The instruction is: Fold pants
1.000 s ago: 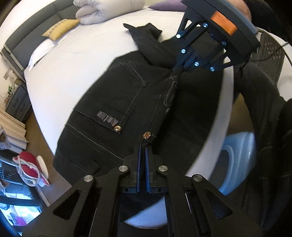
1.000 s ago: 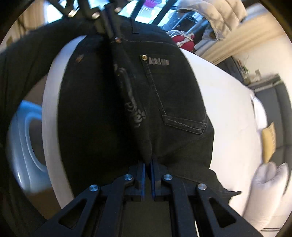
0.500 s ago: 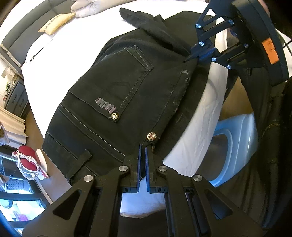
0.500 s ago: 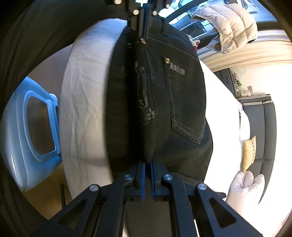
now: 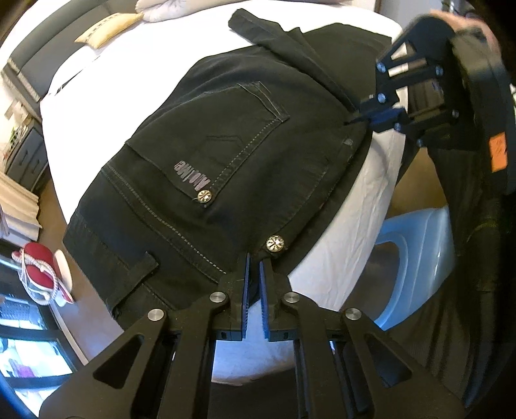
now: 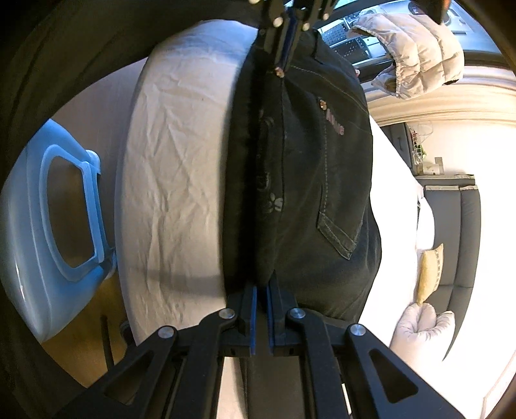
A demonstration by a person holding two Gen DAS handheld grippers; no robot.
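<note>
Black pants (image 5: 225, 145) lie folded in half lengthwise on the white bed (image 5: 96, 80), back pocket up. My left gripper (image 5: 254, 261) pinches the waistband edge beside a metal rivet; its jaws are opening slightly, with the fabric still between the tips. At the crotch end my right gripper (image 5: 351, 121) is shut on the folded edge. The right wrist view looks along that edge: the pants (image 6: 306, 193) run from my right gripper (image 6: 262, 288) up to the left gripper (image 6: 283, 61) at the top. Part of the pants hangs over the mattress side (image 6: 177, 161).
A light blue laundry basket (image 5: 412, 258) stands on the floor beside the bed (image 6: 48, 225). A yellow cushion (image 5: 106, 30) and white bedding (image 6: 419, 328) sit at the bed's far end. A pale puffer jacket (image 6: 412, 48) hangs beyond. A person's dark sleeve (image 5: 467, 258) is at right.
The pants have come down from a raised ridge to lie flat on the bed. The right gripper swung outward toward the bed's edge. The gap between the left pads looks slightly wider.
</note>
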